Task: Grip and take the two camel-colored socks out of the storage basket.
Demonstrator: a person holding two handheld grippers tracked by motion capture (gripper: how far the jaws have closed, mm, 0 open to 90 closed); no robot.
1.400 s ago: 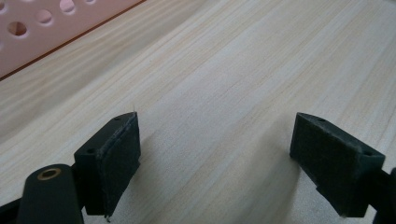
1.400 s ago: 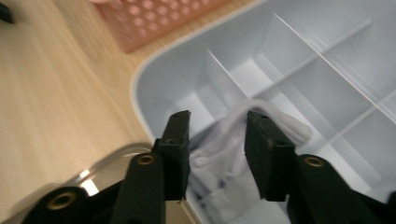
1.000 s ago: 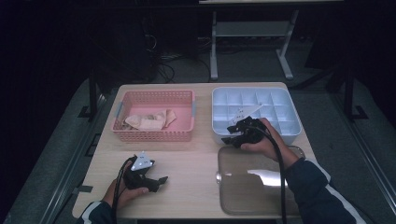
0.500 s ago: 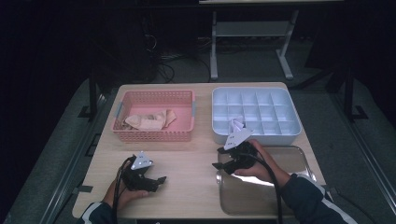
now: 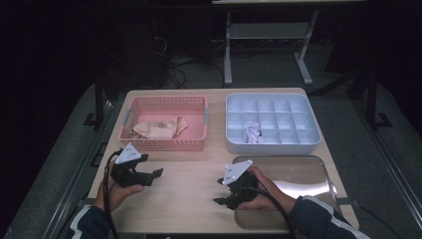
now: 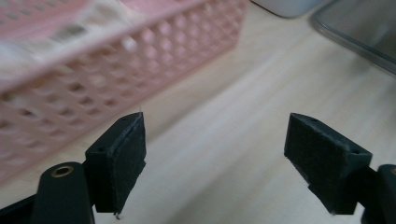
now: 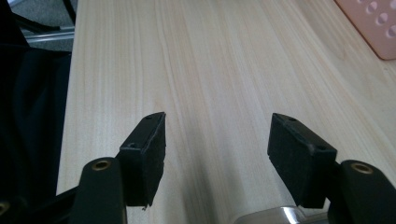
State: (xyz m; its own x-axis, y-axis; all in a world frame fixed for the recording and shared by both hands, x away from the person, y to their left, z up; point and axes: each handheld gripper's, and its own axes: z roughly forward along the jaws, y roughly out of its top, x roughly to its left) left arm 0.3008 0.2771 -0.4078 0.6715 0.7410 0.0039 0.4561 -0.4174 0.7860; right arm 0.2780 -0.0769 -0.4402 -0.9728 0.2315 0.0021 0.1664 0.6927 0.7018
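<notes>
My left gripper hovers over the wooden table just in front of the pink basket. Its jaws are open and have just been closing a little, with nothing between them. In the left gripper view, my left gripper faces the pink basket. My right gripper sits at the near left corner of the metal tray and points left. Its jaws are open and have just been opening further, empty. Under my right gripper in its own view is bare wood. Beige cloths lie in the basket.
A white compartment tray stands at the back right, with a crumpled white piece in one front cell. The metal tray's corner appears in the left gripper view. A corner of the pink basket appears in the right gripper view.
My right hand has drawn back from the compartment tray to the near left corner of the metal tray. The crumpled white piece now lies uncovered in a cell. My left gripper has risen slightly.
</notes>
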